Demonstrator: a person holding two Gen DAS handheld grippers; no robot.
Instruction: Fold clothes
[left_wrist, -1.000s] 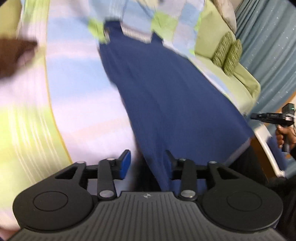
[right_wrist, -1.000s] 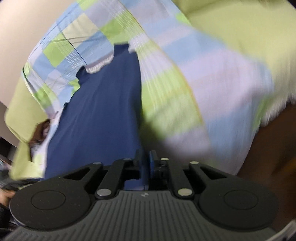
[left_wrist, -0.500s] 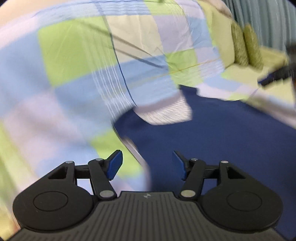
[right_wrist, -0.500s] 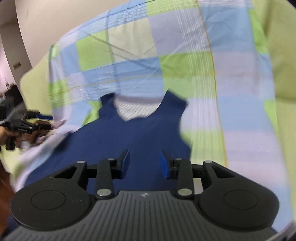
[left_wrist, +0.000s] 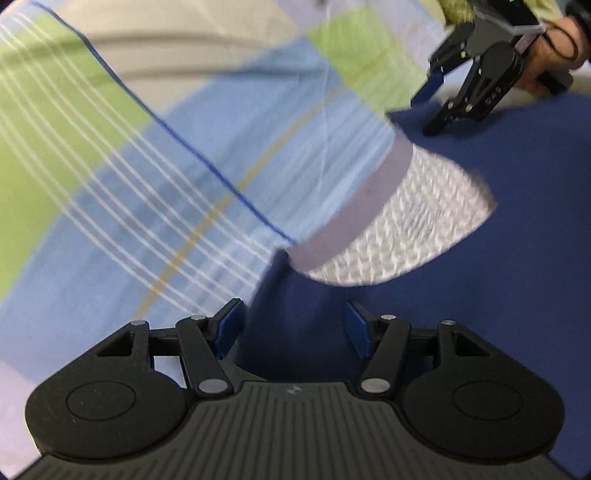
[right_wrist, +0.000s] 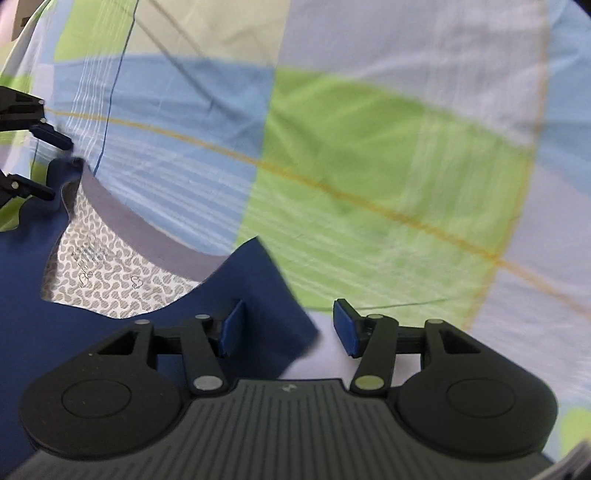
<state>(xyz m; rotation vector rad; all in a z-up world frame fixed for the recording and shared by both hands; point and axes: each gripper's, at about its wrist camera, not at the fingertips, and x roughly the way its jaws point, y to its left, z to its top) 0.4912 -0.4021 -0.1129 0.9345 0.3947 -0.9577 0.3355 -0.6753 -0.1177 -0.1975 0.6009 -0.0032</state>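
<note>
- Now we have a blue top (left_wrist: 480, 295) lying flat on the checked bedcover (left_wrist: 110, 184), neck opening up, so each shoulder strap shows.
- Our left gripper (left_wrist: 291, 328) straddles one strap, jaws wide apart and holding nothing, lined up so it could close on the cloth.
- Our right gripper (right_wrist: 288, 326) sits over the other strap with its jaws equally wide and empty.
- We judge this matched placement suits lifting both shoulders together for an even fold.

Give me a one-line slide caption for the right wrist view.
Open right gripper straddles a shoulder strap of the navy top on the checked bedsheet; open left gripper waits at the other strap.
</note>
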